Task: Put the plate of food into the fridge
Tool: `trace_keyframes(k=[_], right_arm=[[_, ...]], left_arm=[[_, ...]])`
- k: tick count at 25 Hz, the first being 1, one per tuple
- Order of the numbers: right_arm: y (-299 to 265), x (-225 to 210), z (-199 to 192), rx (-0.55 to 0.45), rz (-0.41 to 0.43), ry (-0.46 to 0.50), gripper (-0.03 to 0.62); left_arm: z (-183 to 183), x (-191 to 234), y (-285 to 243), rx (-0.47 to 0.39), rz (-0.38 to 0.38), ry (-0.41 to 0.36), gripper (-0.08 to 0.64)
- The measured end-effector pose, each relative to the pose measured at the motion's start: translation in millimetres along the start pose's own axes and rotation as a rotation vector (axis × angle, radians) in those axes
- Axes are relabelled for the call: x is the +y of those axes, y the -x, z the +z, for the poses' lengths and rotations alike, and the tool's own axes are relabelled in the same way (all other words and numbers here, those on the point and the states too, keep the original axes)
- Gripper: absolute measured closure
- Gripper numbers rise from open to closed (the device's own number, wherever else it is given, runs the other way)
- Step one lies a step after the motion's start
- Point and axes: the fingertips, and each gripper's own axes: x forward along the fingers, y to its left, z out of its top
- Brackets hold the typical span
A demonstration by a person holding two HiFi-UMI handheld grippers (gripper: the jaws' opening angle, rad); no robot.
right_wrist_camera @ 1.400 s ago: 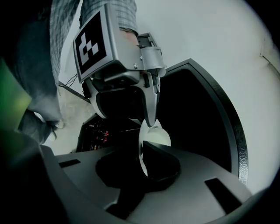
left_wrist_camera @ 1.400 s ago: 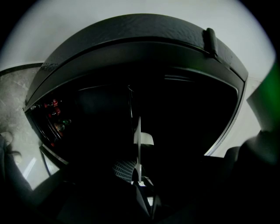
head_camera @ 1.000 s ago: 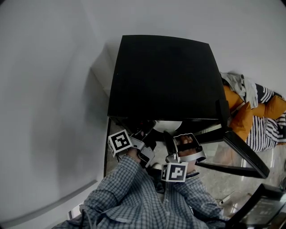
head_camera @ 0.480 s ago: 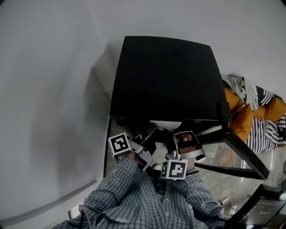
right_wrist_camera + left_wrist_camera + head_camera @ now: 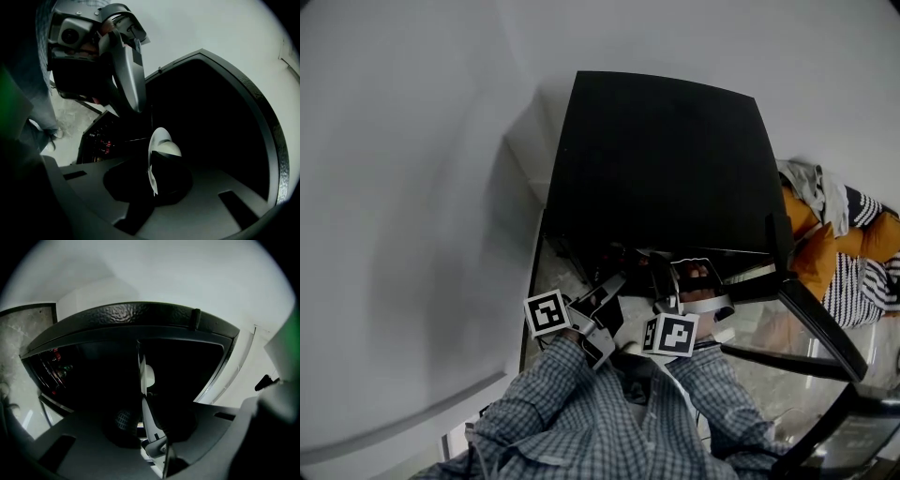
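Observation:
The black fridge (image 5: 661,159) stands with its door (image 5: 811,323) swung open to the right. Both grippers reach into its dark opening, holding one white plate between them. In the left gripper view the plate (image 5: 146,376) shows edge-on, and my left gripper (image 5: 145,420) is shut on its rim. My right gripper (image 5: 152,180) is shut on the opposite rim of the plate (image 5: 158,138), which carries a pale lump of food (image 5: 168,149). The fridge top hides the plate in the head view, where only the left gripper (image 5: 614,281) and the right gripper (image 5: 664,277) show.
The door's inner shelves hold small red items (image 5: 101,140). A pile of orange and striped clothing (image 5: 853,244) lies right of the fridge. A white wall (image 5: 403,206) rises close on the left. The floor (image 5: 548,272) in front is pale stone.
Both grippers have moved forward with the plate into the fridge opening. The white plate, visible before at the fridge's front edge in the head view, is now hidden under its top.

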Motion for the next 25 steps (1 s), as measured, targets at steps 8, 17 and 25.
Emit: trace_keyframes(k=[8, 17, 25], right_arm=[[-15, -8, 5, -0.010, -0.011, -0.020, 0.564], [-25, -10, 8, -0.017, -0.028, -0.070, 0.563], [-22, -17, 9, -0.049, -0.042, -0.168, 0.530]], left_arm=[[9, 3, 15, -0.043, 0.005, 0.012, 0.499], [19, 1, 33, -0.080, 0.005, -0.004, 0.499], [20, -4, 36, -0.084, -0.012, -0.005, 0.500]])
